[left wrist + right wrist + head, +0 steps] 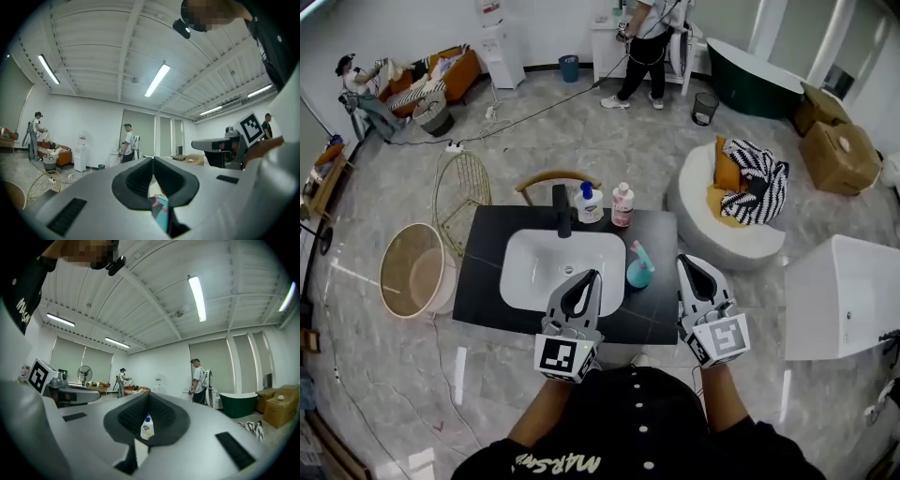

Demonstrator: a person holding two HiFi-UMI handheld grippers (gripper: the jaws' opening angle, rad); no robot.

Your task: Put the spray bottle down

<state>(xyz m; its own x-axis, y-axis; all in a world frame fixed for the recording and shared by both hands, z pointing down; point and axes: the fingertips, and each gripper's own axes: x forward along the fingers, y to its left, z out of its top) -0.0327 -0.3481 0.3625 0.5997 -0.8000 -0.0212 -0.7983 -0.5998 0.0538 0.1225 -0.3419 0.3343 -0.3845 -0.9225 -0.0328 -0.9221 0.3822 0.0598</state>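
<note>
The teal spray bottle [638,267] with a pink trigger stands upright on the black counter [483,272], just right of the white basin [562,267]. No gripper touches it. My left gripper [592,275] hangs over the basin's front right part, jaws shut and empty. My right gripper [684,260] is to the right of the bottle, also shut and empty. In the left gripper view the jaws [153,160] meet at the tips, and the spray bottle [161,211] shows below them. In the right gripper view the shut jaws [148,395] frame a white bottle [146,426] far beyond.
Behind the basin stand a black faucet [562,210], a white blue-capped bottle [589,202] and a pink-capped bottle [622,204]. A woven basket [412,272] and wire chair [464,192] are left of the counter, a white round seat [703,225] and white tub [844,295] on the right.
</note>
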